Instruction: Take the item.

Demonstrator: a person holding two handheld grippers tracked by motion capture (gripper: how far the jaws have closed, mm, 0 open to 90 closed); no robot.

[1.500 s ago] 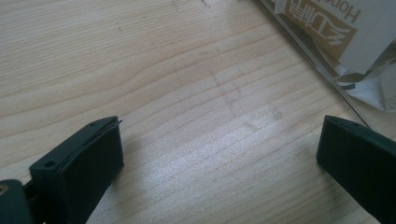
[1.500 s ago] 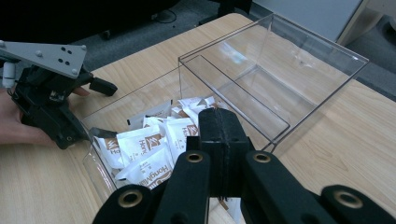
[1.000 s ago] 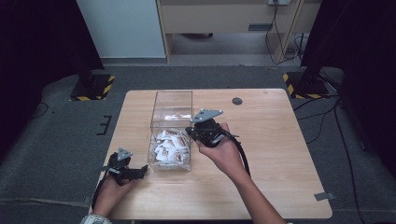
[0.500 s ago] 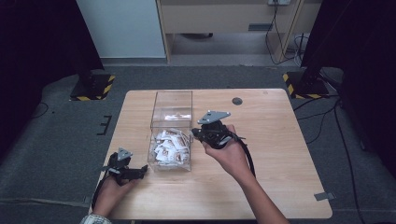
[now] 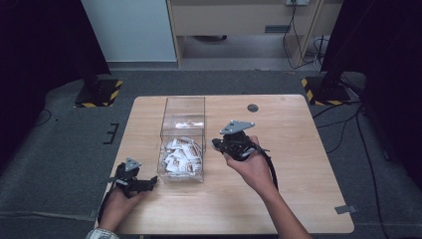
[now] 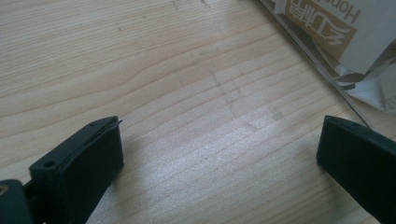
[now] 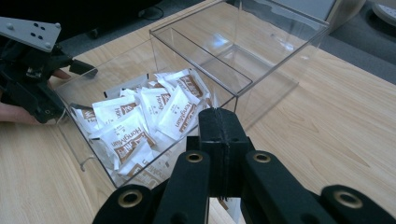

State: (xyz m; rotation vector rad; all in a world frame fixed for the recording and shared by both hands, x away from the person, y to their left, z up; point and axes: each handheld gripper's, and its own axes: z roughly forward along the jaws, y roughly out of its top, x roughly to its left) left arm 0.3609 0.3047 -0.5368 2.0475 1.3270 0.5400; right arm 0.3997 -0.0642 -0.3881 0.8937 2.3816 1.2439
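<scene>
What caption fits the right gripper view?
Shut right gripper poised beside a clear box of white sachets.

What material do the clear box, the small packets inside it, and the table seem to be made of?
The clear box looks like glossy acrylic or similar hard plastic: see-through walls, bright edges, reflections. The packets seem to be paper or matte film, white with brown print, with creased, crimped ends; which of the two is unclear. The table looks like light wood or a wood-look laminate, with visible grain and low sheen.

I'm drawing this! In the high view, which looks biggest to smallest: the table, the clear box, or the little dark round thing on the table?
1. Wooden table
2. Clear plastic box
3. Dark round thing
</scene>
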